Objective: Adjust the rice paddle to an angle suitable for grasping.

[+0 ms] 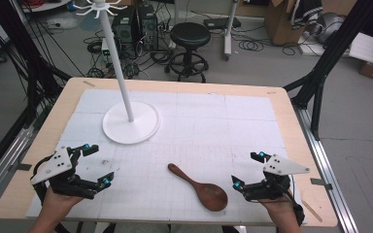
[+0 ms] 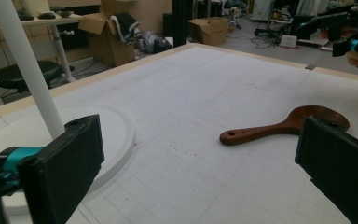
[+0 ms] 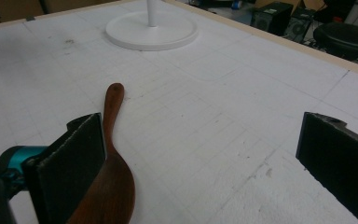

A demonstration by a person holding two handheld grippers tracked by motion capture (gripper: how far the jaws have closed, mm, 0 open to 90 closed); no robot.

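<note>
Wooden spoon (image 1: pixel 199 187) is lying flat near the table's front edge (image 1: pixel 175 221), between both grippers — touching neither. Left gripper (image 1: pixel 97 165) and right gripper (image 1: pixel 248 170) are hovering with jaws spread wide. White stand base (image 1: pixel 131 127) is sitting well back-left, leaving open mat (image 1: pixel 223 126) around.

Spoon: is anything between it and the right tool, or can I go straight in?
Nothing visible blocks it. The spoon lies flat on the bare white mat, its bowl nearest the right tool, whose jaws stand open. The stand sits well off, towards the far left.
</note>
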